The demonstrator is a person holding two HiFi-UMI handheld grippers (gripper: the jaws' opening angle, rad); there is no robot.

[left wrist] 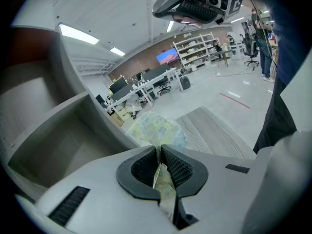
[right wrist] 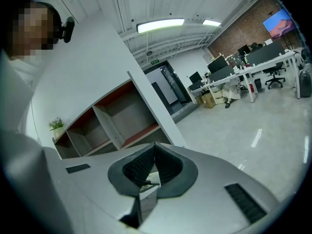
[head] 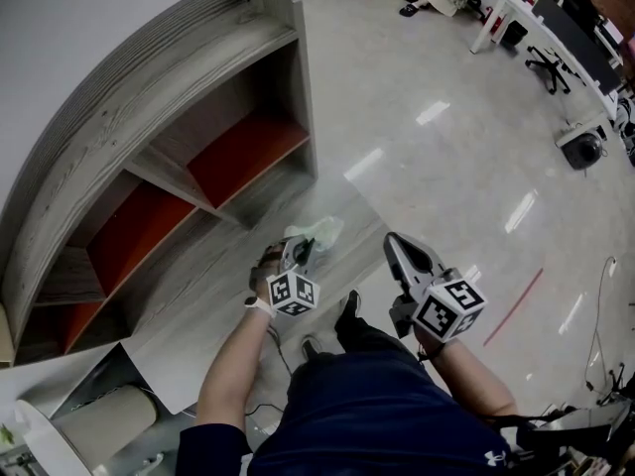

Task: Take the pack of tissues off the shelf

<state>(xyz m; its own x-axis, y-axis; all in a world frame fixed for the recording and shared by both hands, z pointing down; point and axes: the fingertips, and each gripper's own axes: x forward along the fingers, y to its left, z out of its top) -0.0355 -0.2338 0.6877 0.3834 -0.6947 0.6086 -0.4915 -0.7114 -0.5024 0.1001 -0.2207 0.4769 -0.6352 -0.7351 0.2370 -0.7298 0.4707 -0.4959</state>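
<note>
1. The left gripper (head: 300,252) has its jaws closed on the near edge of the pack of tissues (head: 317,232). In the left gripper view, a fold of the pale green-yellow wrapper sits pinched between the ribbed pads (left wrist: 176,165).
2. The pack of tissues (left wrist: 157,129) sticks out forward beyond the left gripper (left wrist: 160,152), pointing away from the person. Its longer side appears to lie across the line of the jaws.
3. The pack is outside the shelf (head: 149,157), over the wood-grain base board (head: 223,300) in front of the lower compartments. Whether it touches the board cannot be told.
4. The right gripper (head: 395,242) is held just to the right of the left one, over the floor (head: 446,167), pointing the same way.
5. The right gripper (right wrist: 155,148) has its jaws together at the tips with nothing between them. The shelf (right wrist: 112,121) is in view ahead of it.
</note>
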